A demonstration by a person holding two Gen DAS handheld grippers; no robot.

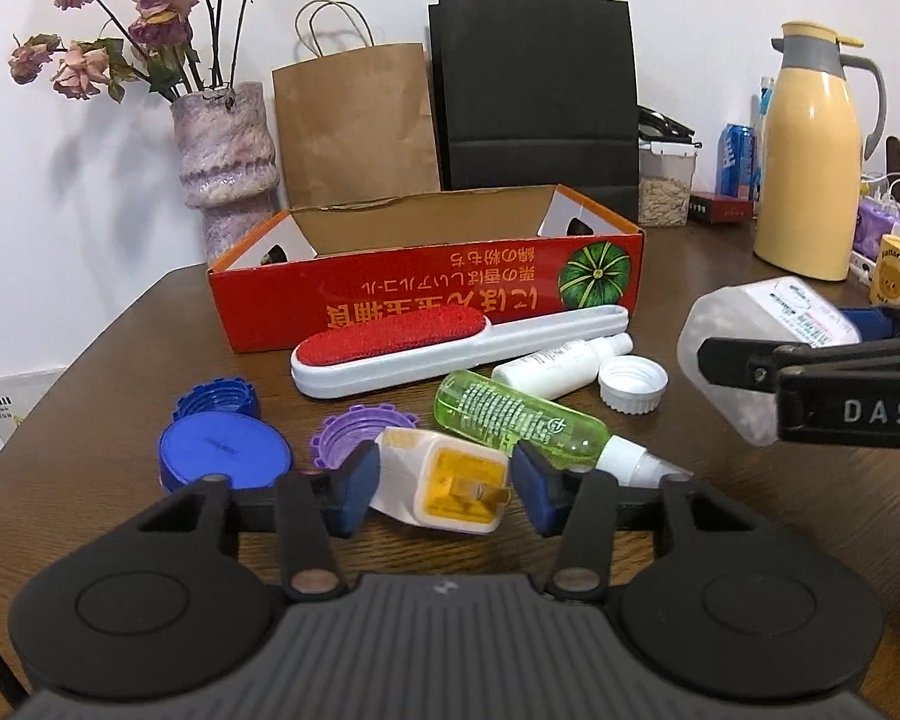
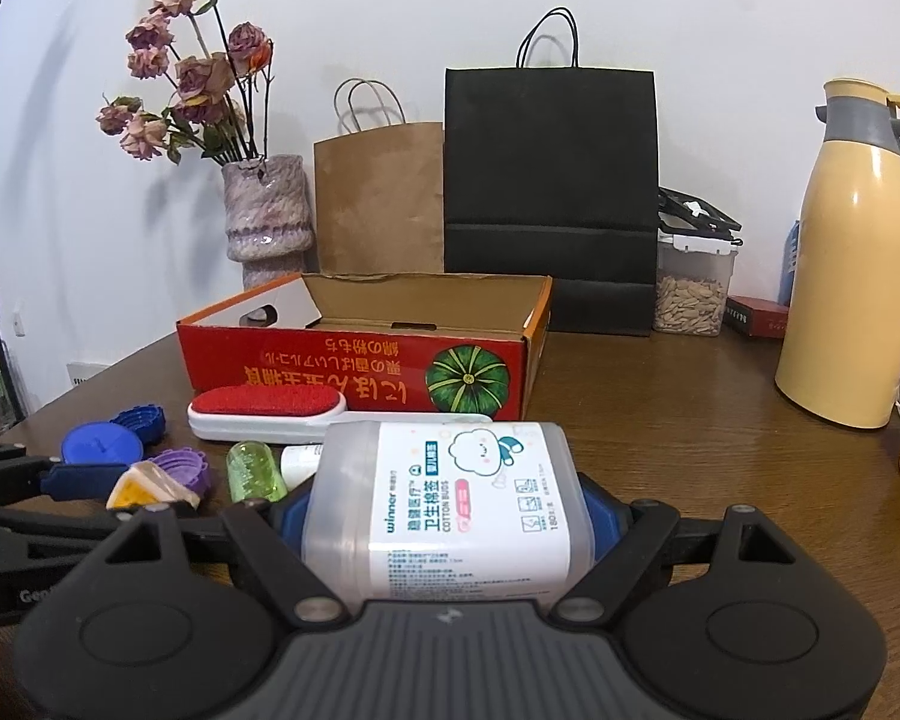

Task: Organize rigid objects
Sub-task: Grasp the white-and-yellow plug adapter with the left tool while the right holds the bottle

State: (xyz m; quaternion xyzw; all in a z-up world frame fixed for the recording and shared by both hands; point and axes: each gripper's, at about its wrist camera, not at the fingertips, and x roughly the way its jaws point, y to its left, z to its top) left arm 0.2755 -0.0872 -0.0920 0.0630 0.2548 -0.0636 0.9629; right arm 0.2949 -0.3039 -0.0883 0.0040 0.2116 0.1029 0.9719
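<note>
A white charger with a yellow plug face (image 1: 456,474) sits tilted between the blue pads of my left gripper (image 1: 447,480), which is shut on it just above the wooden table. My right gripper (image 2: 444,516) is shut on a clear cotton bud box (image 2: 462,492) with a white label and holds it in the air to the right; the box (image 1: 744,348) also shows in the left wrist view. An open red cardboard box (image 1: 426,294) stands behind. In front of it lie a red lint brush (image 1: 402,342), a green bottle (image 1: 516,420), a small white bottle (image 1: 546,366), a white cap (image 1: 633,384), a blue lid (image 1: 222,450), a blue cap (image 1: 216,399) and a purple cap (image 1: 354,432).
A vase of dried roses (image 1: 228,162), a brown paper bag (image 1: 354,126) and a black paper bag (image 1: 534,96) line the wall. At the right stand a seed container (image 1: 666,180) and a yellow thermos jug (image 1: 810,150). The table's rounded edge (image 1: 90,354) runs along the left.
</note>
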